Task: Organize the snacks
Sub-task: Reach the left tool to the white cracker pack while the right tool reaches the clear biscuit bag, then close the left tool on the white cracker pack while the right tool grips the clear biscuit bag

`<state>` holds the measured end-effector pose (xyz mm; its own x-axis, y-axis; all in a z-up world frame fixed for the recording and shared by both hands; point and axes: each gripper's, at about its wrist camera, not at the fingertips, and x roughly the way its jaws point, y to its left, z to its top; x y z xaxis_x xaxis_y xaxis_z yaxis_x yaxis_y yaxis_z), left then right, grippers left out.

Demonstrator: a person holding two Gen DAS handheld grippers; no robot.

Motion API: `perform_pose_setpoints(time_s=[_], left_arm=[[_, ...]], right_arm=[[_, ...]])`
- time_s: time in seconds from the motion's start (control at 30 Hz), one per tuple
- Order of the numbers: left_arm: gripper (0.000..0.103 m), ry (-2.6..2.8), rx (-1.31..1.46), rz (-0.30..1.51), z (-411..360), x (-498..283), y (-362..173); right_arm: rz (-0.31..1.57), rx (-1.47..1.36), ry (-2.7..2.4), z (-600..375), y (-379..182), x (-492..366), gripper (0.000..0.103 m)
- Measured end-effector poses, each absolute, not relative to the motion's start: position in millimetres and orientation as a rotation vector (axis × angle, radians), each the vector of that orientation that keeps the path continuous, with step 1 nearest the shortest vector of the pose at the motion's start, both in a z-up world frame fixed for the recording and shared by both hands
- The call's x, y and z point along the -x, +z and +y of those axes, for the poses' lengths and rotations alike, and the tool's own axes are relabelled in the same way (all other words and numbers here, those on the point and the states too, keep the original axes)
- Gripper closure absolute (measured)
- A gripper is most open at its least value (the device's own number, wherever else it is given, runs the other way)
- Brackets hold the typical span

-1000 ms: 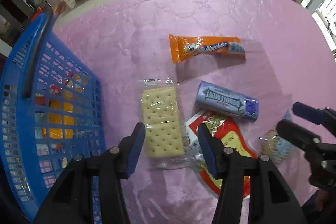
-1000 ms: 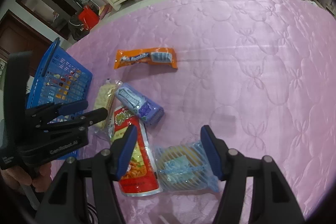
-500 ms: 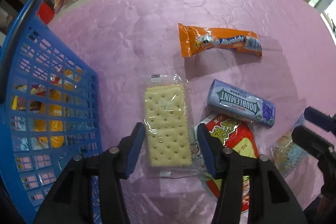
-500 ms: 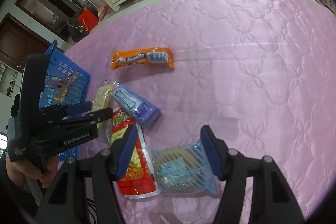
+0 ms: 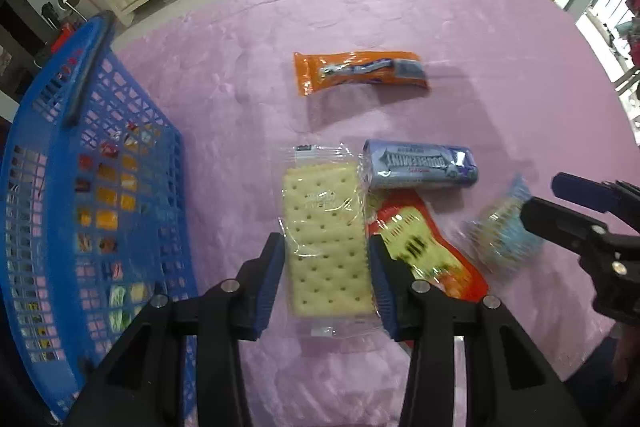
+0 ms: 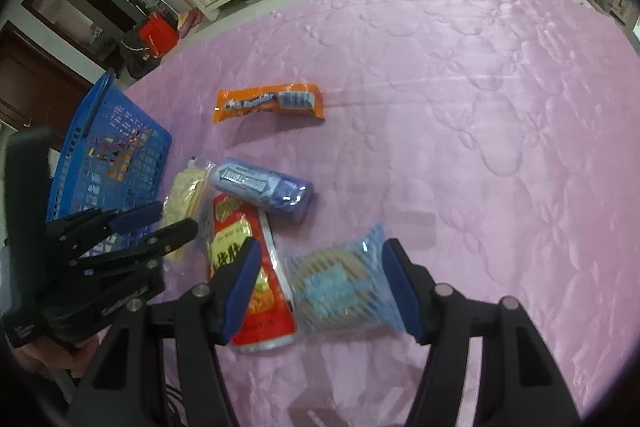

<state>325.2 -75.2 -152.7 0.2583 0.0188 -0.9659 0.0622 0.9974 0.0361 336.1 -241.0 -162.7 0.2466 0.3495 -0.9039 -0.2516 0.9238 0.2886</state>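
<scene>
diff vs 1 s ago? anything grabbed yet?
Nothing grabbed. The left hand-held gripper advanced, open, to straddle the cracker pack. The right hand-held gripper edged forward around the blue mesh snack bag, also open. The snacks and the blue basket haven't moved.

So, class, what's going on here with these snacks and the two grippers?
A person is sorting snacks off a pink quilt toward a blue basket. The left gripper is open, its fingers on either side of the cracker pack. The right gripper is open around the blue mesh-bagged snack. Neither has closed yet. The orange packet, the Doublemint pack and the red pouch lie untouched.
</scene>
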Motion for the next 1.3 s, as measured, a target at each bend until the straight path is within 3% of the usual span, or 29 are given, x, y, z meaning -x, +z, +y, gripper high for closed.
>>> perform_pose_setpoints(time_s=[0.33, 0.7, 1.1, 1.3], left_arm=[[0.063, -0.092, -0.041, 1.270, -83, -298, -122], [0.063, -0.093, -0.004, 1.304, -71, -298, -137], [0.063, -0.104, -0.004, 1.325, -74, -304, -152], [0.063, -0.111, 0.002, 1.312, -74, -302, -149]], right_arm=[[1.299, 0.038, 0.403, -227, -170, -322, 0.036], [1.311, 0.190, 0.350, -202, -192, -326, 0.036], [1.330, 0.211, 0.351, -195, -217, -329, 0.028], [1.292, 0.288, 0.385, -185, -217, -312, 0.041]])
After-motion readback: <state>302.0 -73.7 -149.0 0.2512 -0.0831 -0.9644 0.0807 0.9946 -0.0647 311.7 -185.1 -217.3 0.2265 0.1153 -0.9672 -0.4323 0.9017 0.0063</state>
